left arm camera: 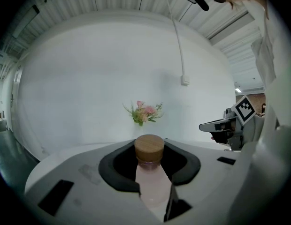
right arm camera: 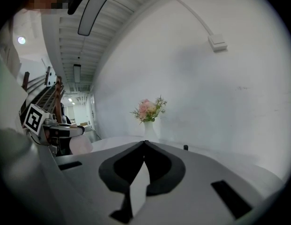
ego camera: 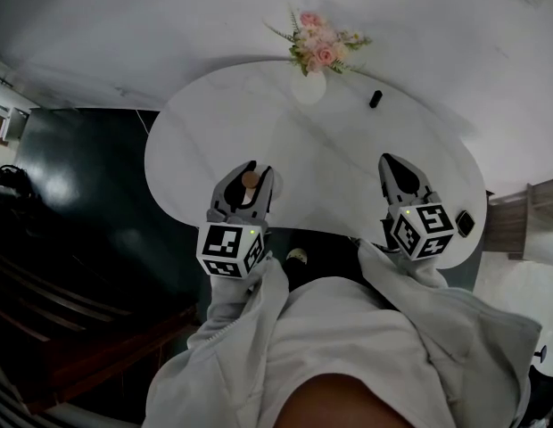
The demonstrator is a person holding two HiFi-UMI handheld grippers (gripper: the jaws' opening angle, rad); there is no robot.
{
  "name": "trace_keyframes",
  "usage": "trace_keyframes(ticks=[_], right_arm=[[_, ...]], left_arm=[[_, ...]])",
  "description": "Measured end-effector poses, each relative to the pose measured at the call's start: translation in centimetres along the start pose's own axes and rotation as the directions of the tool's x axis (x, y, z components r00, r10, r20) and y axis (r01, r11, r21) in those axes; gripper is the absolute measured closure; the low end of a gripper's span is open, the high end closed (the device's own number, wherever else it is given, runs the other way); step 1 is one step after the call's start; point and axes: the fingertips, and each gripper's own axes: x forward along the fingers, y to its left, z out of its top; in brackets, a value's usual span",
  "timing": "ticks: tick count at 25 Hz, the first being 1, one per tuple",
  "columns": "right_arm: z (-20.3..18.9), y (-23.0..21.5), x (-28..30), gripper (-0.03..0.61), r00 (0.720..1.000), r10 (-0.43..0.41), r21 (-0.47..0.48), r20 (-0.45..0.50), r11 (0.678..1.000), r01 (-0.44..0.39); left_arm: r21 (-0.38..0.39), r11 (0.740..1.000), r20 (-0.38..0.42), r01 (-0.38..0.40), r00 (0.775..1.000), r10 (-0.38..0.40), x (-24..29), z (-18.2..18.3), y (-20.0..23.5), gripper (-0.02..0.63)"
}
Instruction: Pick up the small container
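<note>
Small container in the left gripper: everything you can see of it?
The small container is a pale pink, smooth-looking bottle, closed with a round, light wooden cap. It stands upright between the jaws of the left gripper, which clamp its body just under the cap. Its base is hidden.

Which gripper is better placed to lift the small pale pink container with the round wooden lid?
Left. The left gripper clamps the small pale pink container below its wooden lid; the right gripper is shut on nothing, off to the side.
</note>
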Motion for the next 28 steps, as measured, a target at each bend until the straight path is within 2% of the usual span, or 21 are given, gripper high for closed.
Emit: trace_keyframes(ticks=[11,28], right_arm=[[1.5,0.0,-0.2,0.529,1.0,0.004,-0.027,0.007,1.0,-0.004],[1.1,0.6,-0.1,0.529,1.0,0.013,-0.024,-0.003,1.0,-0.013]], left_arm=[[-0.002,1.0,0.0,0.015,1.0,-0.015,1.2,0.4,-0.3,0.5],[0.022,0.999,-0.006,0.035,0.999,-0.035,2.1,0.2,-0.3,0.5]])
